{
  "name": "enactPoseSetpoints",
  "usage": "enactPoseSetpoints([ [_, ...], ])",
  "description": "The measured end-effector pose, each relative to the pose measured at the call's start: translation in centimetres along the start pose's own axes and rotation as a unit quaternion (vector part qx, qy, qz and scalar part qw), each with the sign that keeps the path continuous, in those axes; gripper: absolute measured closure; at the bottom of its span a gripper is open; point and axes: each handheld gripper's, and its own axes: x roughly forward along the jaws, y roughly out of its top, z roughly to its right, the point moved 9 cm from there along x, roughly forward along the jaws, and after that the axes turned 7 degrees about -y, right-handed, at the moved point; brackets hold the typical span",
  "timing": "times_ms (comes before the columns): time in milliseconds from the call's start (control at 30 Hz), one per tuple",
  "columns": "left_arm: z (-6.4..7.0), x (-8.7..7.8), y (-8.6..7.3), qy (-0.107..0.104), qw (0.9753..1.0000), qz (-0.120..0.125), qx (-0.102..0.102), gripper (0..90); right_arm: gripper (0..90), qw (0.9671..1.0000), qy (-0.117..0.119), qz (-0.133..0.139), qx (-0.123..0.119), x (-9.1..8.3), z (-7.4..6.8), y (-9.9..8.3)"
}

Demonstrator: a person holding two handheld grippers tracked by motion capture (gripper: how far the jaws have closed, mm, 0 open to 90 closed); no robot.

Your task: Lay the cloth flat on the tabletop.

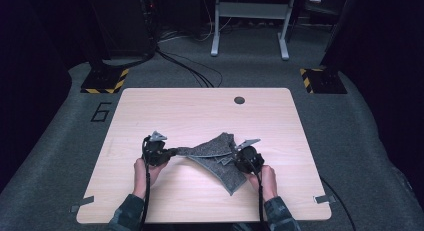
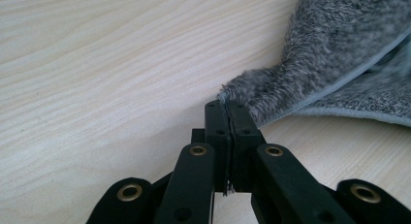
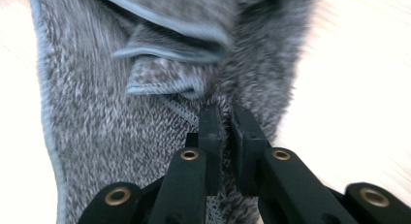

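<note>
Wood table (image 1: 150, 111): grey towel (image 1: 212, 148) pinched btwn both tongs.

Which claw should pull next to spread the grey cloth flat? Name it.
Left. The left claw is shut on a free corner of the grey cloth with bare table beside it. The right claw grips among bunched folds, probably less able to spread it.

The counter (image 1: 210, 108) lies bare behind, left and right of the grey towel (image 1: 212, 150), open to any pass. The towel, stretched between both hand-held grippers, blocks the near middle.
</note>
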Motion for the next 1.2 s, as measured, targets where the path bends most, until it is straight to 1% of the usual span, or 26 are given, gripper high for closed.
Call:
enactPoseSetpoints([
  [33,0.0,0.0,-0.1,-0.001,1.0000,-0.002,-0.004,88.4,84.5,1.0000,0.002,0.002,0.006,-0.4,0.4,-0.3],
  [100,0.0,0.1,-0.2,-0.002,1.0000,-0.005,0.000,88.4,82.7,0.9995,0.006,0.002,0.029,-1.0,1.3,-1.2],
  [133,0.1,0.2,-0.3,-0.001,1.0000,-0.006,-0.001,88.4,82.4,0.9994,0.002,-0.002,0.035,-1.1,1.8,-1.6],
  [200,0.1,0.3,-0.5,-0.004,0.9999,-0.011,-0.004,88.4,76.3,0.9987,-0.015,-0.023,0.043,-1.3,2.8,-2.7],
  [233,0.1,0.5,-0.6,-0.001,1.0000,-0.009,-0.001,88.4,75.0,0.9984,-0.015,-0.023,0.049,-1.4,3.2,-2.9],
  [267,0.2,0.5,-0.7,-0.004,0.9999,-0.013,-0.005,88.3,72.6,0.9976,-0.020,-0.034,0.057,-1.6,3.5,-3.1],
  [300,0.3,0.6,-0.7,-0.005,0.9998,-0.017,-0.001,88.2,69.8,0.9974,-0.026,-0.036,0.057,-1.8,3.7,-3.1],
  [333,0.4,0.7,-0.7,-0.005,0.9999,-0.017,0.000,87.9,67.6,0.9981,-0.021,-0.021,0.053,-2.4,3.7,-2.6],
  [400,0.6,0.7,-0.8,-0.010,0.9998,-0.018,0.002,87.0,58.7,0.9986,-0.004,0.005,0.053,-3.3,3.1,-1.5],
  [433,0.7,0.7,-0.8,-0.013,0.9998,-0.018,0.000,86.1,55.1,0.9986,0.008,0.013,0.051,-3.6,2.4,-0.7],
  [467,0.7,0.8,-0.8,-0.014,0.9998,-0.017,-0.004,85.2,47.4,0.9986,0.025,0.021,0.042,-3.8,1.4,0.1],
  [500,0.6,0.8,-0.8,-0.014,0.9997,-0.017,-0.002,84.9,43.3,0.9985,0.044,0.018,0.025,-3.5,0.0,0.9],
  [533,0.7,0.9,-0.9,-0.013,0.9997,-0.018,-0.005,84.9,41.5,0.9987,0.050,0.015,0.004,-3.2,-0.7,1.2],
  [567,0.6,0.9,-1.0,-0.014,0.9997,-0.022,-0.001,85.1,38.8,0.9987,0.050,0.011,-0.006,-2.6,-1.7,1.6],
  [600,0.6,0.9,-1.0,-0.012,0.9997,-0.023,-0.002,86.1,47.4,0.9989,0.041,0.001,-0.022,-1.6,-2.5,1.7],
  [633,0.6,0.9,-1.1,-0.011,0.9997,-0.023,-0.004,86.8,59.1,0.9990,0.029,-0.004,-0.035,-1.0,-2.7,1.7],
  [667,0.5,0.9,-1.1,-0.012,0.9997,-0.022,-0.003,87.2,69.8,0.9989,0.005,-0.008,-0.046,-0.4,-2.6,1.6],
  [700,0.5,0.7,-1.2,-0.014,0.9995,-0.027,0.000,87.5,78.6,0.9991,0.000,-0.013,-0.041,-0.1,-2.5,1.4],
  [767,0.4,0.7,-1.3,-0.012,0.9996,-0.026,0.002,87.7,85.3,0.9997,-0.001,-0.007,-0.022,-0.3,-1.7,1.2],
  [833,0.2,0.6,-1.3,-0.009,0.9996,-0.025,-0.001,87.8,86.0,0.9999,-0.012,0.001,-0.003,-0.8,-0.3,1.0],
  [867,0.2,0.6,-1.4,-0.014,0.9994,-0.032,0.001,87.8,85.9,0.9999,-0.017,0.000,0.002,-1.3,0.4,0.8],
  [1000,0.2,0.6,-1.3,-0.014,0.9996,-0.026,-0.004,87.8,84.4,0.9984,-0.049,-0.008,0.028,-2.0,3.7,-0.2],
  [1067,0.2,0.6,-1.4,-0.014,0.9995,-0.028,-0.004,87.7,80.4,0.9972,-0.061,-0.019,0.040,-1.8,5.0,-0.6],
  [1133,0.3,0.6,-1.4,-0.015,0.9995,-0.028,-0.003,87.5,67.6,0.9950,-0.075,-0.035,0.057,-1.7,6.0,-0.9],
  [1167,0.3,0.6,-1.3,-0.015,0.9996,-0.025,-0.004,87.3,63.0,0.9951,-0.072,-0.025,0.063,-2.1,6.0,-0.8],
  [1200,0.3,0.6,-1.4,-0.016,0.9995,-0.026,-0.003,87.1,58.4,0.9956,-0.071,-0.010,0.060,-2.6,5.8,-0.5],
])
